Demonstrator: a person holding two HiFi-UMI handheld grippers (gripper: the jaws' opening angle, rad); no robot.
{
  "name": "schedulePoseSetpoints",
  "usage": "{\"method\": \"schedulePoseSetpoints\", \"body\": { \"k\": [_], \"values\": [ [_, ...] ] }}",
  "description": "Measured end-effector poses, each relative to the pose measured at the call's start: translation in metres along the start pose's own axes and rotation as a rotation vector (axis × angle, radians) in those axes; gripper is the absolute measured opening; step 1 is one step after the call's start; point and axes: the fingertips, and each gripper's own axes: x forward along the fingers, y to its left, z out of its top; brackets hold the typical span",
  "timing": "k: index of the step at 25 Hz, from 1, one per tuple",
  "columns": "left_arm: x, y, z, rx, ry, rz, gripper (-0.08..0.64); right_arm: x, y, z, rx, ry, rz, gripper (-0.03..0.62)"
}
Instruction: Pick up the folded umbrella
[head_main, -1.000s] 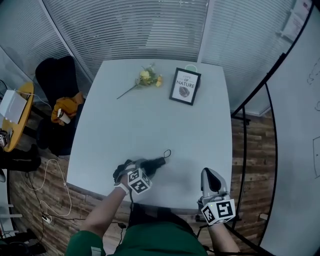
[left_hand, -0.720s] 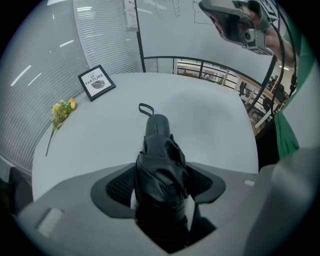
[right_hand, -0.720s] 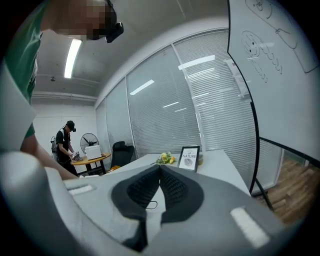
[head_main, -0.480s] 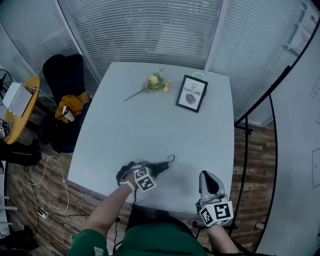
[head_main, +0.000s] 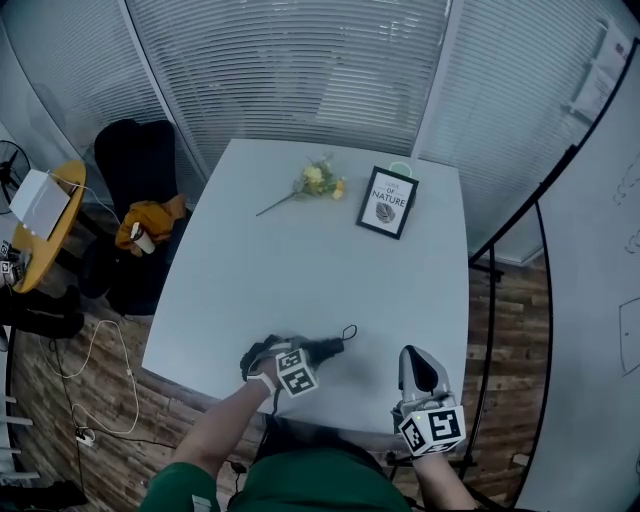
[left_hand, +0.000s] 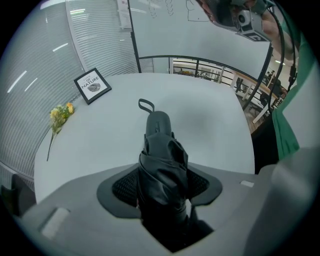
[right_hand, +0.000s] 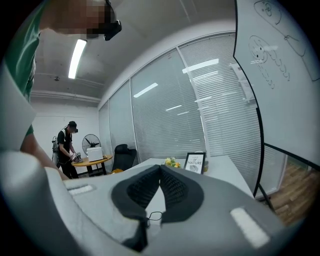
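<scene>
The folded black umbrella (head_main: 325, 349) lies on the white table (head_main: 300, 260) near its front edge, its strap loop pointing away from me. My left gripper (head_main: 291, 352) points steeply down over its near end. In the left gripper view the umbrella (left_hand: 161, 150) fills the gap between the jaws of the left gripper (left_hand: 161, 174), which are closing, both pads against the fabric. My right gripper (head_main: 418, 362) hovers at the table's front right corner, apart from the umbrella. In its own view the right gripper (right_hand: 160, 169) is shut, tips touching, holding nothing.
A framed "NATURE" print (head_main: 387, 203) and a small yellow flower sprig (head_main: 318, 181) lie at the table's far side. A black chair (head_main: 135, 165) and a round yellow table (head_main: 42, 225) stand to the left. A black railing (head_main: 520, 220) runs along the right.
The head view has shifted, so the table sits lower in the picture. My left gripper has stayed at the umbrella's near end. The right gripper has barely moved.
</scene>
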Motion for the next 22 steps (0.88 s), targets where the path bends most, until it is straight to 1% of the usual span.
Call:
{"method": "schedulePoseSetpoints", "body": {
  "k": [3,5,10,13,16,19,22],
  "values": [
    [-0.013,0.004,0.003,-0.022,-0.055,0.033,0.249,0.0,0.004,0.002,0.002,-0.002,-0.013,0.003],
    [-0.027,0.008,0.004,-0.06,-0.112,0.058,0.249,-0.002,0.013,0.004,0.001,-0.006,-0.014,0.003],
    [-0.068,0.019,0.01,-0.214,-0.302,0.084,0.247,-0.001,0.038,0.008,-0.005,-0.014,-0.001,0.003],
    [-0.089,0.027,0.007,-0.306,-0.408,0.099,0.247,0.002,0.053,0.01,-0.01,-0.016,0.013,0.003],
    [-0.11,0.033,0.0,-0.392,-0.497,0.111,0.247,0.003,0.068,0.01,-0.014,-0.011,0.027,0.003],
    [-0.124,0.038,-0.009,-0.464,-0.555,0.114,0.247,0.008,0.082,0.009,-0.017,-0.006,0.038,0.003],
    [-0.138,0.037,-0.017,-0.503,-0.586,0.107,0.245,0.01,0.095,0.012,-0.023,-0.011,0.049,0.003]
  ]
}}
